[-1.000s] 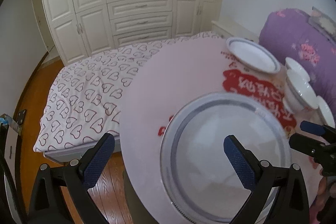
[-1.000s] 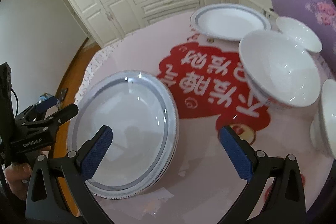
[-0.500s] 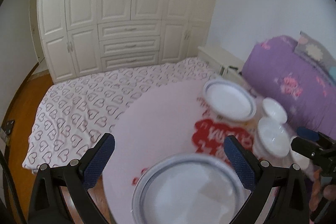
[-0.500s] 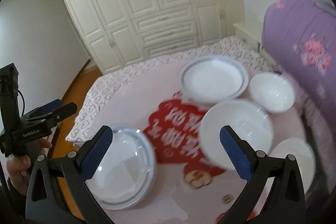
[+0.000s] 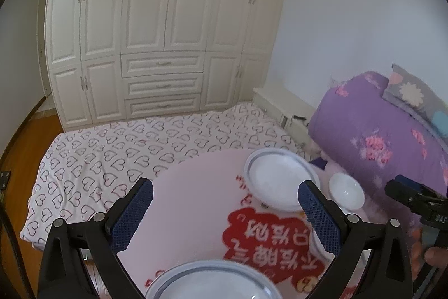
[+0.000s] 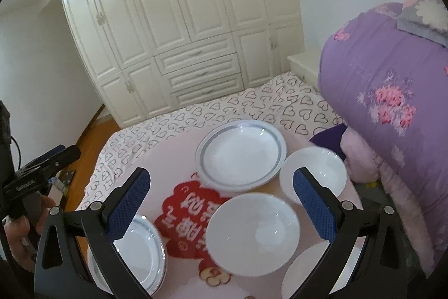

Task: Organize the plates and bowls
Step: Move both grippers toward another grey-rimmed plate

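Above table's near edge; both hand-held grippers spread.

Your right side is crowded: big bowl sits dead centre, small bowl and far plate close behind it, third bowl at the near right edge. Purple quilt walls off that side. Near-left plate stack blocks that corner. Bare table on your left, between the stack and the far plate, gives clear passage. The bed lies beyond it.
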Motion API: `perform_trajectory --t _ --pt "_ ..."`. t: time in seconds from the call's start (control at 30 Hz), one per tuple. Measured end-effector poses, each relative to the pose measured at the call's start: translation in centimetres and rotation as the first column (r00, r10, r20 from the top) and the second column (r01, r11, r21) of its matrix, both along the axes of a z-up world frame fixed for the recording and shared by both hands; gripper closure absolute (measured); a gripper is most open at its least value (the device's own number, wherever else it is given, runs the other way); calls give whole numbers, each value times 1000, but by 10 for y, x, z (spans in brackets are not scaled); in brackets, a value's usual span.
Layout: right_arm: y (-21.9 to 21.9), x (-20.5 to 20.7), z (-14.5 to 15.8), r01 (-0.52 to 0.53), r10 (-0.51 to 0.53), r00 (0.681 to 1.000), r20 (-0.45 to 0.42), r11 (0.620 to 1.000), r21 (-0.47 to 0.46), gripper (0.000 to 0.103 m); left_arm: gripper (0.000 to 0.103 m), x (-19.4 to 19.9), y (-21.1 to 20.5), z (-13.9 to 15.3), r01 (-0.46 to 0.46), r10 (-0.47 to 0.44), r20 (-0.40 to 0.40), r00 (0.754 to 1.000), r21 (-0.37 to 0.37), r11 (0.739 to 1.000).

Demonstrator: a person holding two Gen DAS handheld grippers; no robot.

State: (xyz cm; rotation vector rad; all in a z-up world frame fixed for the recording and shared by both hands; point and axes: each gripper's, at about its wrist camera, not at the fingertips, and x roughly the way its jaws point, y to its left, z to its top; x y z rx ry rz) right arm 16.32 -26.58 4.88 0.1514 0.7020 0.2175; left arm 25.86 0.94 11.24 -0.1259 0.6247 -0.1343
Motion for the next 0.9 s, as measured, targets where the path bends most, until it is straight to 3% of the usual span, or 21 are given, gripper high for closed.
perform_trajectory --t 0.43,0.7,0.9 --pt "-46 78 -11 42 -45 998 -49 997 -64 0 1 87 -51 -24 -11 10 -53 999 -15 1000" --pt "-68 133 -47 -25 6 981 -193 995 -93 0 1 163 -77 -60 -30 24 -208 978 -26 999" --pt "-78 177 -91 -74 54 935 -350 996 -43 0 1 219 -82 -102 -82 68 -341 938 -26 996"
